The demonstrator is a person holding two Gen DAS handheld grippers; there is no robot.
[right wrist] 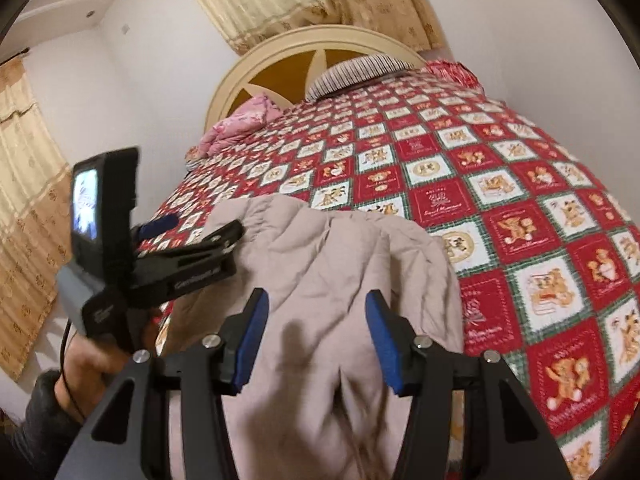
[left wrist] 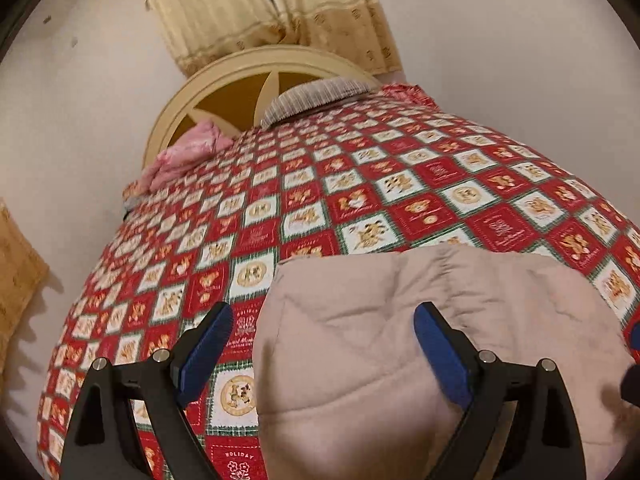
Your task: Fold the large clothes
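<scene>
A large beige quilted garment [left wrist: 400,340] lies folded on the near part of the bed; it also shows in the right wrist view [right wrist: 320,272]. My left gripper [left wrist: 324,344] is open, hovering over the garment's left edge, holding nothing. My right gripper [right wrist: 316,340] is open above the garment's near middle, holding nothing. The left gripper with its camera body [right wrist: 160,252] and the hand holding it appear at the left of the right wrist view, beside the garment's left side.
The bed has a red, white and green patchwork cover [left wrist: 360,184]. A pink cloth [left wrist: 188,152] and a striped pillow [left wrist: 316,96] lie by the cream headboard [left wrist: 240,76]. Curtains [left wrist: 272,8] hang behind. White walls flank the bed.
</scene>
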